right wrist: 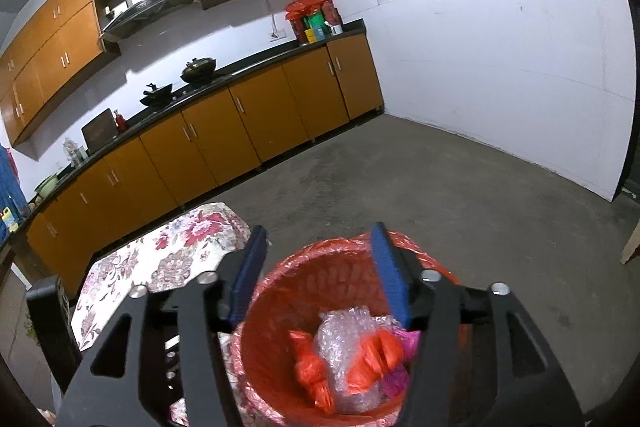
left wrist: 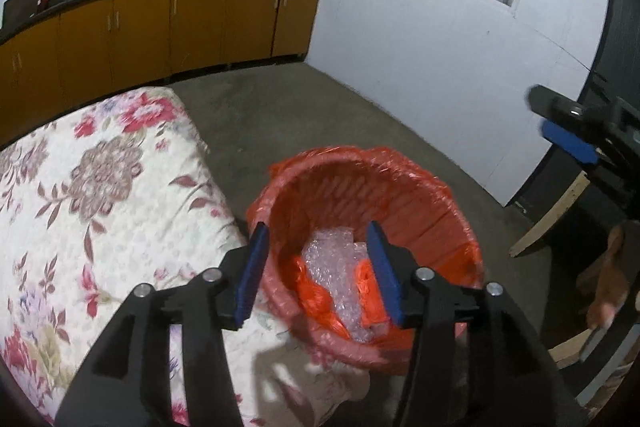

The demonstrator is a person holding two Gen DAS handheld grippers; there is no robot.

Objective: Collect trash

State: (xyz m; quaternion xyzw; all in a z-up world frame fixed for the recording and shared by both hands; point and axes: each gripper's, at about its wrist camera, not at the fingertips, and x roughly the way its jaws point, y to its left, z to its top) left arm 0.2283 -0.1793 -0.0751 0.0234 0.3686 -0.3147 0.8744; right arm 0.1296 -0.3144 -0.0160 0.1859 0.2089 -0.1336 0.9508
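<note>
Both grippers hang with jaws spread, holding nothing: the left gripper (left wrist: 318,273) and right gripper (right wrist: 320,277) above the red-lined bin (left wrist: 456,211). Bubble wrap (right wrist: 348,343) and orange bags (right wrist: 310,367) lie inside, beside the floral mattress (left wrist: 100,187).

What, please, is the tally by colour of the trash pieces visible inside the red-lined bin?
Clear bubble wrap: 1
Orange plastic bags: 2
Pink plastic scrap: 1
Total: 4, all inside the red-lined bin; both grippers are open above it.
</note>
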